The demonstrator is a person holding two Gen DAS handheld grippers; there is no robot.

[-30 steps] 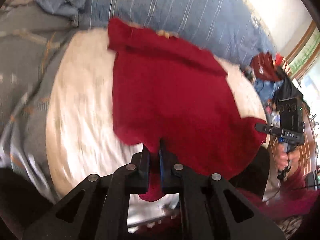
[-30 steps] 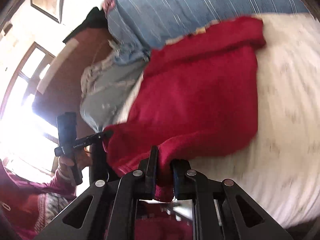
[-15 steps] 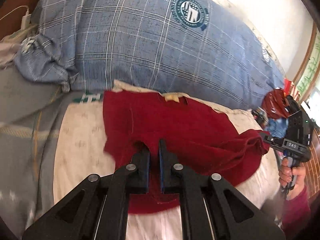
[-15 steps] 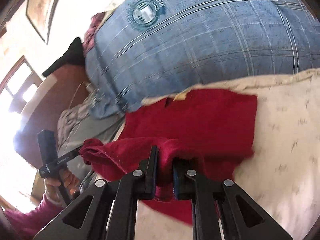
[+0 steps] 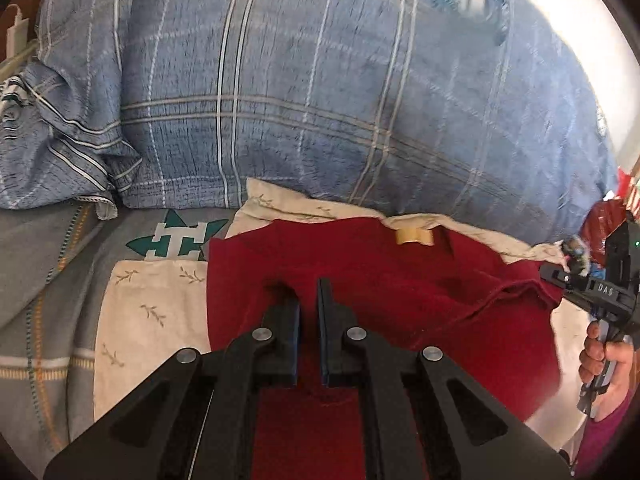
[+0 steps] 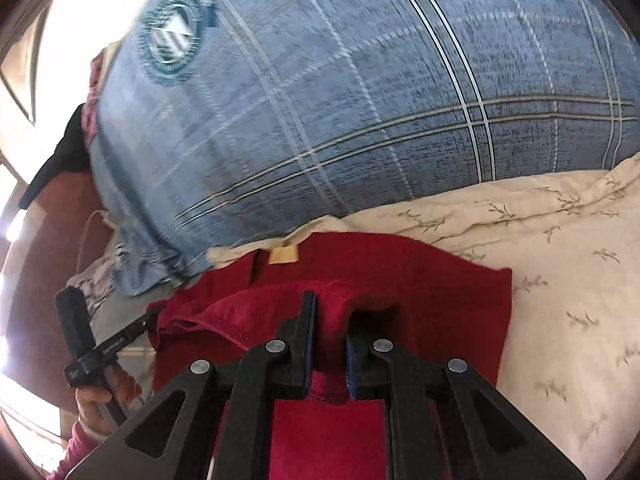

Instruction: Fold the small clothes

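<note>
Both grippers carried the red garment [image 5: 400, 300]'s hem up to its collar.

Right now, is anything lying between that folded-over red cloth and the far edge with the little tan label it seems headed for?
Nothing visible does. Both the left gripper and right gripper are shut on the red knitted garment, and only its own bare red fabric lies before the tan label.
</note>
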